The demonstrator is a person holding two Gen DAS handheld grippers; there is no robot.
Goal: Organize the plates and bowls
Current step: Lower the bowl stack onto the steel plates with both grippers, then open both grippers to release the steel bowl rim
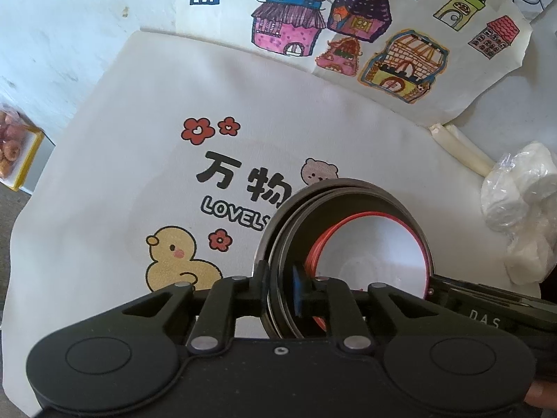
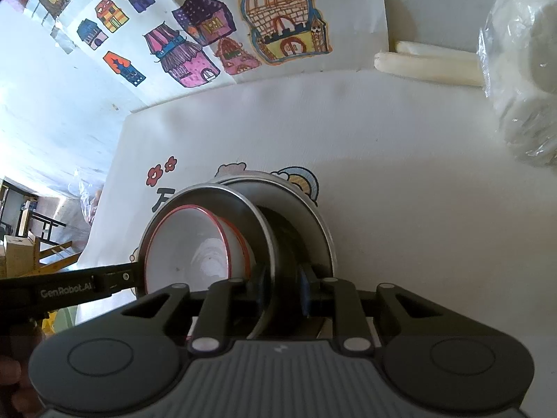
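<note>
Two nested steel bowls (image 1: 348, 188) stand on a white printed cloth (image 1: 139, 104), with red-rimmed white bowls (image 1: 376, 244) stacked inside them. My left gripper (image 1: 280, 287) straddles the steel rim on the near left; its pads stand slightly apart from it, so it is open. My right gripper (image 2: 283, 291) straddles the wall of the inner steel bowl (image 2: 209, 191), which tilts inside the outer one (image 2: 313, 216). A dark gap shows beside its blue pad, so it is open too. The white bowls (image 2: 184, 244) are seen here too. Each gripper appears in the other's view: right gripper (image 1: 435, 285), left gripper (image 2: 134, 275).
A paper sheet with coloured house drawings (image 1: 348, 35) lies behind the cloth. A clear bag of white items (image 1: 522, 209) and pale sticks (image 1: 459, 149) sit at the right. A yellow snack box (image 1: 17, 153) is at the far left, and furniture (image 2: 34, 237) stands beyond the table.
</note>
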